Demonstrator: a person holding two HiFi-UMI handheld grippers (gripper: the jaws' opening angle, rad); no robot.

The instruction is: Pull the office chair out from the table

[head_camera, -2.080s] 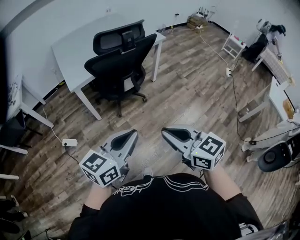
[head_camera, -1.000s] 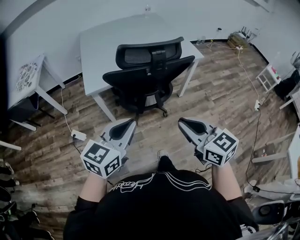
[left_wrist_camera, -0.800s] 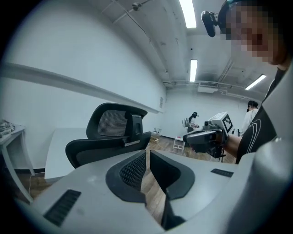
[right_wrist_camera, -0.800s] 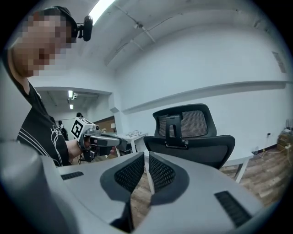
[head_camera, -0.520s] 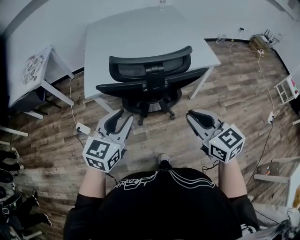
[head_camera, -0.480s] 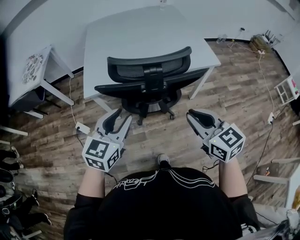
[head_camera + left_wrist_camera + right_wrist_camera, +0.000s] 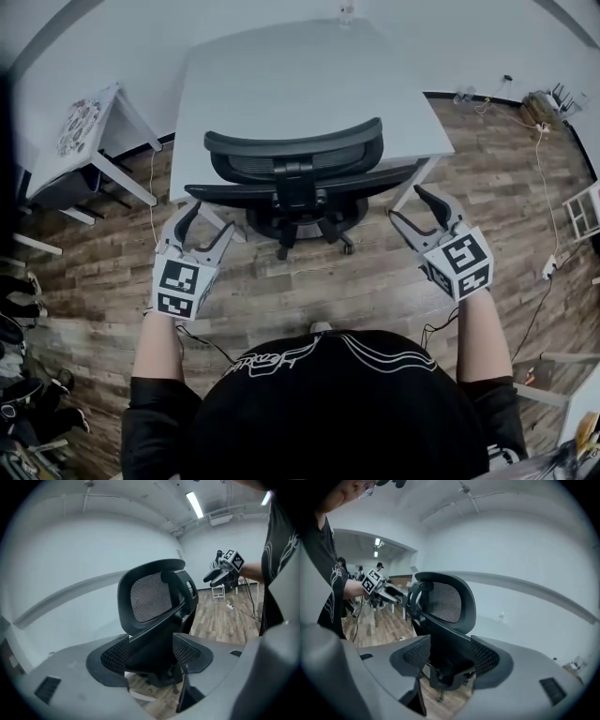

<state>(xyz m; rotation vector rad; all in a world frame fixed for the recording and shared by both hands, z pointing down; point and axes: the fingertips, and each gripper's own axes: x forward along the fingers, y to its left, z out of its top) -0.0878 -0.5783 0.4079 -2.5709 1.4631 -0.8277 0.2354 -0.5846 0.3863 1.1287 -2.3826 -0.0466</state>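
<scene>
Two changes: your left hand-held gripper (image 7: 208,220) and right hand-held gripper (image 7: 408,202) now flank the office chair (image 7: 295,150), and their jaws have just been opening, empty. It sits tucked under the grey worktop (image 7: 300,75) on plank floor (image 7: 375,286).

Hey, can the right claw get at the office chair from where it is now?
Probably yes: the right claw, its jaws just opening and gripping nothing, faces the side of the office chair at close range, and its own view shows nothing in between.
</scene>
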